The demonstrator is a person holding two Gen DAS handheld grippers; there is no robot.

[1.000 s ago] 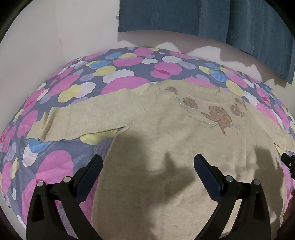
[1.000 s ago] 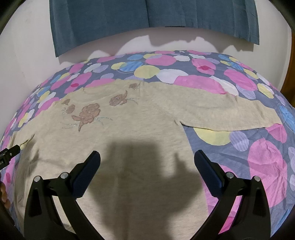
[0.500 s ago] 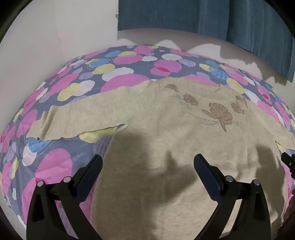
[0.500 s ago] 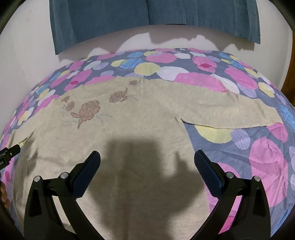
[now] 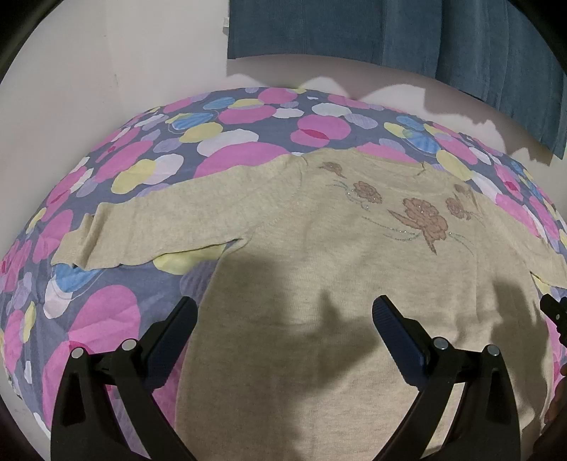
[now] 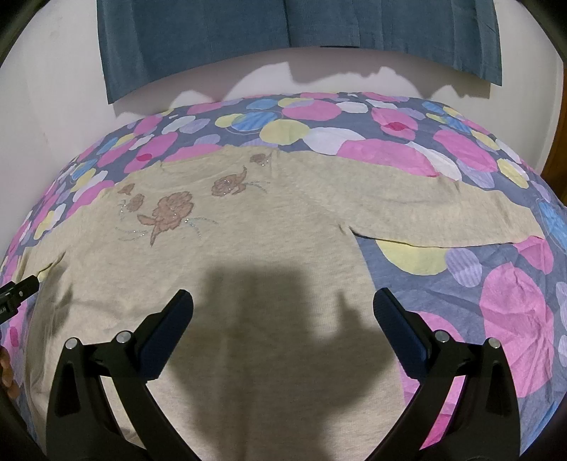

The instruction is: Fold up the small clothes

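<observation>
A small beige knit sweater (image 5: pixel 304 269) (image 6: pixel 255 255) with brown flower embroidery lies flat, front up, on a bed with a dotted pink, blue and yellow sheet (image 5: pixel 106 319) (image 6: pixel 496 312). Both sleeves are spread out sideways: one (image 5: pixel 159 227) in the left wrist view, the other (image 6: pixel 443 212) in the right wrist view. My left gripper (image 5: pixel 283 312) hovers open above the sweater's lower left part. My right gripper (image 6: pixel 283 305) hovers open above its lower right part. Neither holds anything.
A white wall (image 5: pixel 106 71) stands behind the bed, with a dark blue curtain (image 6: pixel 283 32) hanging above it. The other gripper's tip shows at the frame edge (image 5: pixel 554 312) (image 6: pixel 17 294). The sheet shows around the sweater on both sides.
Both grippers have drawn back and up slightly, so the sweater sits a little lower in each view. The sweater itself has not moved.
</observation>
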